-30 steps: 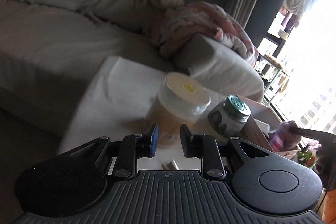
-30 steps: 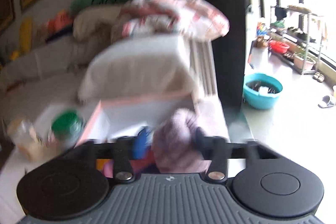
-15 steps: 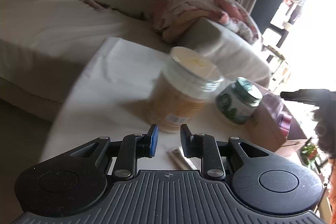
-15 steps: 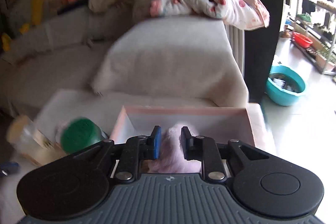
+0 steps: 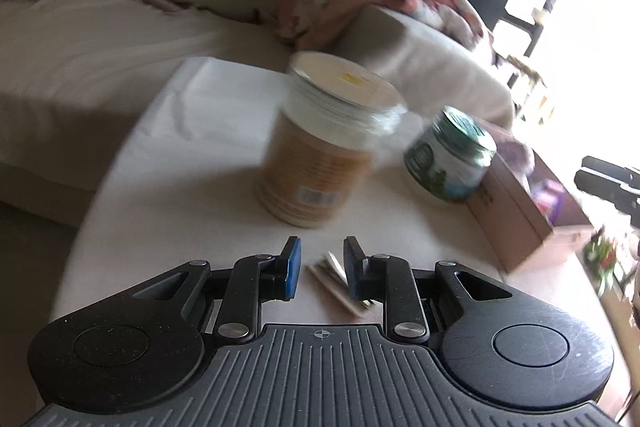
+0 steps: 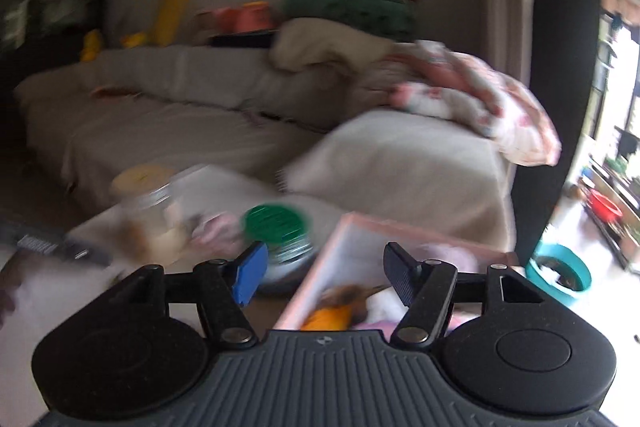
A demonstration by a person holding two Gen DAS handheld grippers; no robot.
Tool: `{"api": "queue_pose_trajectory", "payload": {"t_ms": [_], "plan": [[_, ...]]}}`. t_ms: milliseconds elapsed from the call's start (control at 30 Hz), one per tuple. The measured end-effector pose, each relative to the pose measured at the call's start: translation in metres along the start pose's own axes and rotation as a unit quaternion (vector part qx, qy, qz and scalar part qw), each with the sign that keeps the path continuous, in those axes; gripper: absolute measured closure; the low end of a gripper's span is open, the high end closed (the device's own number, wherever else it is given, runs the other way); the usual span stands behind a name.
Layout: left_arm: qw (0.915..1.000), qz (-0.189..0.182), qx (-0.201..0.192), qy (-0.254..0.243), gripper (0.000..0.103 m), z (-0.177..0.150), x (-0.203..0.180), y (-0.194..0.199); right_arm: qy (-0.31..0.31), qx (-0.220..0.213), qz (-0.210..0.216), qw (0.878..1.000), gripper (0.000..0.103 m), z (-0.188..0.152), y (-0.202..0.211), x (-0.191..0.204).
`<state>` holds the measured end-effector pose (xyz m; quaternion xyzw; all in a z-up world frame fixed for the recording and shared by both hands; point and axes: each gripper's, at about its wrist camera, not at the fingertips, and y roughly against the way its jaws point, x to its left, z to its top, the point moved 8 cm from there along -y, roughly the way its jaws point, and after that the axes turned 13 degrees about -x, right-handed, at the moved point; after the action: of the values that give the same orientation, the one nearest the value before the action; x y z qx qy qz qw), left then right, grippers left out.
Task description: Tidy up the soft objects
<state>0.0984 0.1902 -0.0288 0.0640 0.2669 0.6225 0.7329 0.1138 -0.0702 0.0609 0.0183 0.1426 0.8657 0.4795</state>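
- Progress: several soft toys [image 6: 344, 311] already lie in the pink cardboard box [image 6: 320, 267]; one pink soft item [image 6: 216, 231] is judged still outstanding, on the table [image 5: 192, 187] between the two jars.
- Right gripper [image 6: 322, 277]: jaws opening above the box edge, nothing between them.
- Left gripper [image 5: 320, 269]: nearly closed, empty, hovering over a small flat packet [image 5: 340, 287].
- Materials: toys plush and shapeless; tall jar [image 5: 320, 151] and green-lidded jar [image 6: 276, 231] rigid, cylindrical; tablecloth smooth.
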Motion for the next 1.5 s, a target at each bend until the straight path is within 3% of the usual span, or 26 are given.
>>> {"api": "queue_pose_trajectory", "payload": {"t_ms": [200,400,600,800,867,933,1133,1233,1367,1500], "plan": [[0.9953,-0.014,0.004,-0.095,0.077,-0.014,-0.037,0.0,0.004,0.04,0.089,0.995,0.038,-0.039,0.01,0.068],[0.9845,-0.002,0.011,-0.175,0.075,-0.028,-0.054,-0.001,0.016,0.087,0.092,0.992,0.038,-0.077,-0.003,0.095],[0.9905,0.022,0.003,-0.136,0.075,-0.017,-0.034,0.002,-0.003,0.101,0.119,0.988,0.038,-0.079,-0.012,0.109],[0.9954,0.025,-0.007,-0.093,0.075,-0.008,-0.021,0.009,0.017,0.089,0.096,0.991,0.038,-0.069,-0.042,0.129],[0.9955,0.024,-0.008,-0.091,0.075,-0.007,-0.02,0.011,0.031,0.098,0.09,0.991,0.052,-0.07,-0.048,0.131],[0.9957,0.023,-0.009,-0.089,0.075,-0.006,-0.019,0.012,0.025,0.092,0.099,0.99,0.059,-0.064,-0.044,0.126],[0.9972,0.021,-0.008,-0.071,0.075,-0.009,-0.018,0.009,-0.013,0.052,0.11,0.992,0.059,-0.033,-0.006,0.097],[0.9974,0.018,-0.008,-0.069,0.075,-0.01,-0.022,0.009,0.023,0.075,0.109,0.991,0.059,-0.044,0.006,0.093],[0.9957,-0.032,-0.009,-0.086,0.075,-0.009,-0.044,0.008,0.002,0.127,0.118,0.985,0.048,-0.075,0.01,0.086],[0.985,-0.088,0.018,-0.147,0.075,-0.015,-0.077,0.002,-0.005,0.118,0.114,0.987,0.041,-0.085,0.02,0.084]]}}
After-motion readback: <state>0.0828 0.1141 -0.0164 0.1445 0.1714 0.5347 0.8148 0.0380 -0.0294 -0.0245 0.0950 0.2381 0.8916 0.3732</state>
